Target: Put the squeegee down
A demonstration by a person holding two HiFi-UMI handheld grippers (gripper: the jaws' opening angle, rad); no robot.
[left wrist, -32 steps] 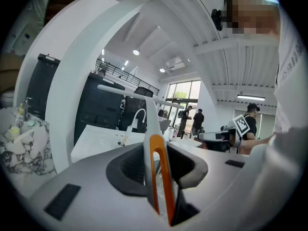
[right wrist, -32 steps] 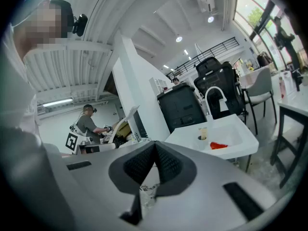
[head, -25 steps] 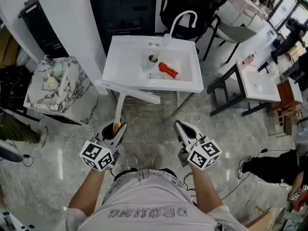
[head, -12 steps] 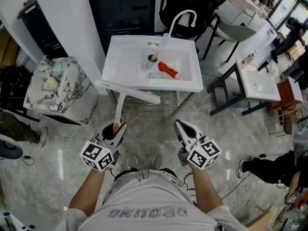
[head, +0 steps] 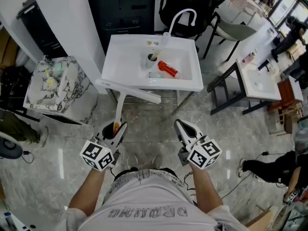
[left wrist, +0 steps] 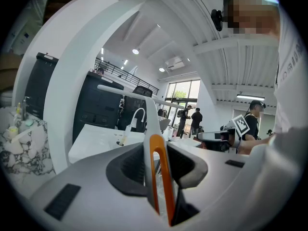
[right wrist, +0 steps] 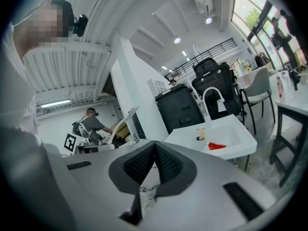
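Note:
My left gripper (head: 117,127) is shut on the squeegee (head: 126,91). Its white handle with an orange loop runs up from the jaws, and its long white blade lies crosswise just in front of the white sink's (head: 124,64) near edge. In the left gripper view the orange loop (left wrist: 159,172) stands clamped between the dark pads, with the squeegee blade (left wrist: 139,96) above. My right gripper (head: 180,125) hovers level beside it over the floor, shut with nothing in it; in the right gripper view (right wrist: 155,146) its pads meet.
The sink holds a red object (head: 168,70) and a cup (head: 151,60) under a curved faucet (head: 182,17). A marble-topped stand (head: 50,83) with small items is at the left. A black chair (head: 190,4) stands behind the sink, a second white table (head: 260,83) at the right.

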